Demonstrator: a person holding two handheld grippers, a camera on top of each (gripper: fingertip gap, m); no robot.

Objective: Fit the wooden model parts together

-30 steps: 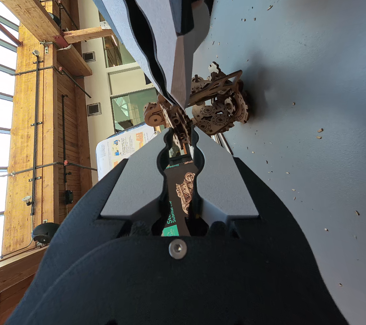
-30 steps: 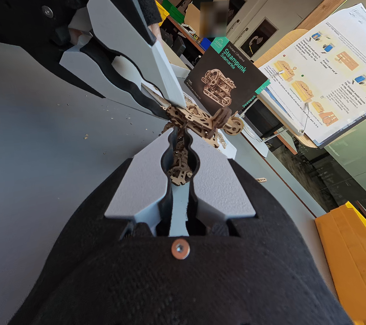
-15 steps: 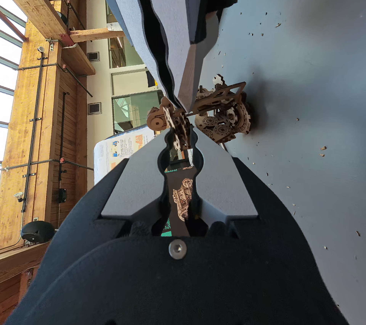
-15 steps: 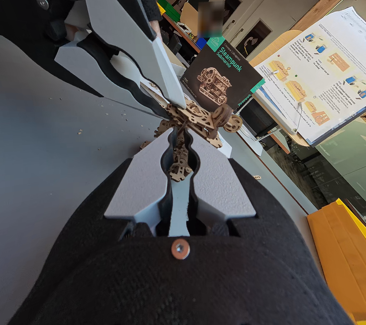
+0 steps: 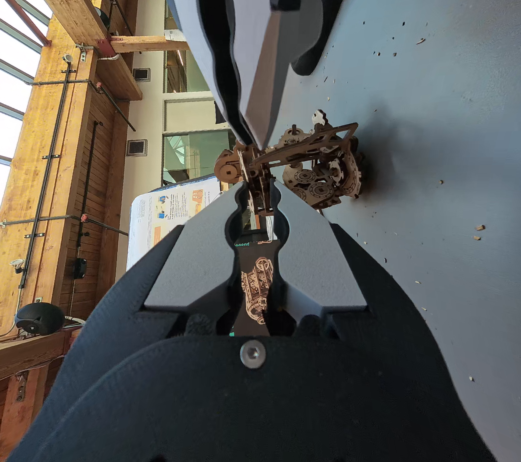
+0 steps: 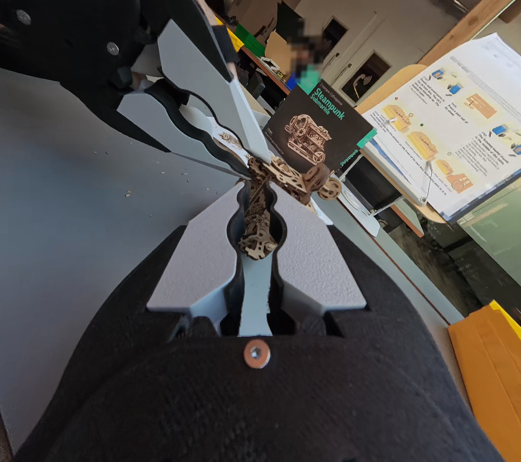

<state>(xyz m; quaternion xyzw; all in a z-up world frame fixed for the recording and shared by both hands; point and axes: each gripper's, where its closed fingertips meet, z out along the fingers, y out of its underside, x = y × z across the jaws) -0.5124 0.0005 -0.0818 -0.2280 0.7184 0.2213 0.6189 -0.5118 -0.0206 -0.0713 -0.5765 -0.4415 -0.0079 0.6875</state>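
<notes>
A wooden model of gears and frames is held over the grey table, its gear end close to or touching the top. My left gripper is shut on the model's narrow end. My right gripper comes in from above in the left wrist view, and its tips are pinched on the flat frame right beside the left tips. In the right wrist view, the right gripper is shut on the model, and gears hang between its fingers. The left gripper reaches in from the upper left.
A black model box stands just behind the model. An open instruction booklet sits on a stand at the right. A yellow bin is at the right edge. Small wood chips dot the table. Only a small space, under 4 cm, lies between the two pairs of fingers.
Both grippers stay shut on the model. The right wrist view has tilted and drawn back slightly, showing more of the left gripper's body. The model has barely shifted.
</notes>
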